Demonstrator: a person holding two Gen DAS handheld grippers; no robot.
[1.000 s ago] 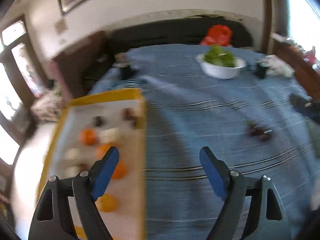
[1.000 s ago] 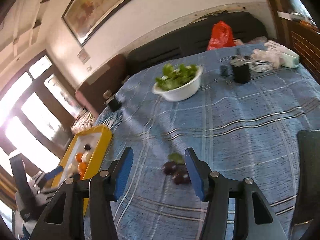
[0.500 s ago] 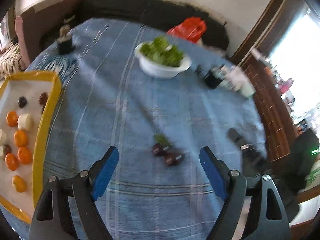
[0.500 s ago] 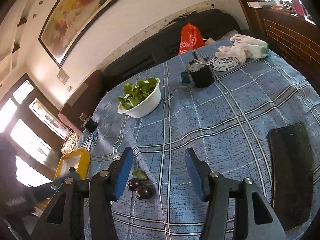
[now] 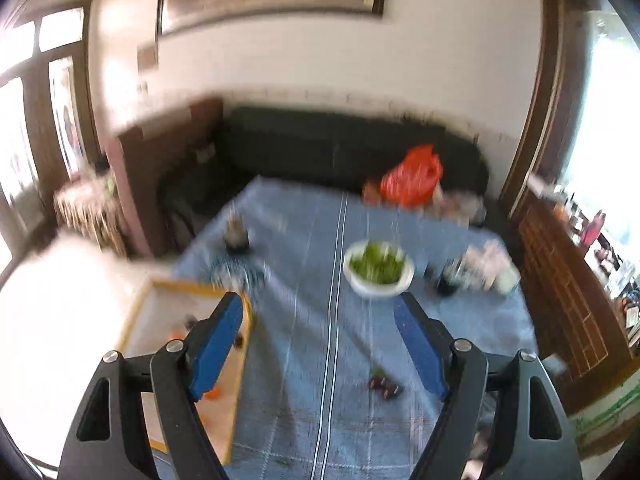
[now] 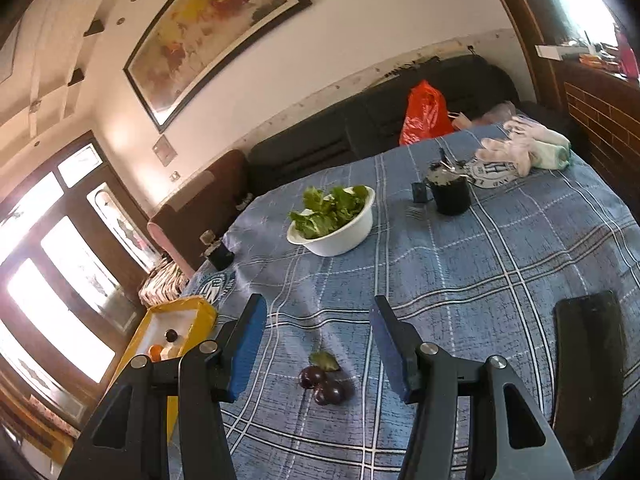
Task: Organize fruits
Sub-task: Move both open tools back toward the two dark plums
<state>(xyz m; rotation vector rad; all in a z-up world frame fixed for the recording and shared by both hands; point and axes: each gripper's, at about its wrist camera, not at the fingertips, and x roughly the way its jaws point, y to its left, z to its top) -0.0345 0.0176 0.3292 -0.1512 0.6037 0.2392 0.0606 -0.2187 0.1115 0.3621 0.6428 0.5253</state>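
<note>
- Yellow tray (image 6: 200,312), off to the left of the right claw (image 6: 318,344) and partly behind its left finger: several orange fruits, a dark one and a pale piece lie in it, so part of the sorting looks done
- Left claw (image 5: 318,344): its jaws have just been closing a little but stand wide with nothing between them; the same tray (image 5: 136,320) sits behind its left finger
- Two dark plums (image 6: 322,384) with a green leaf beside them lie on the blue cloth (image 6: 480,264), ahead of the right claw and between the lines of its fingers, touching neither; in the left view they (image 5: 384,384) lie ahead of the claw, nearer its right finger
- Right claw: jaws partly open, empty, held above the plums; by my reading these are the fruit left to move to the tray
- White bowl (image 6: 340,236) of greens stands well beyond the right claw
- Dark flat thing (image 6: 588,376) lies to the right of the right claw; what it is I cannot tell
- Hard to make out: the left view is blurred throughout, its tray is half hidden by the finger and cut off below, and the tray's full count cannot be told from either view
</note>
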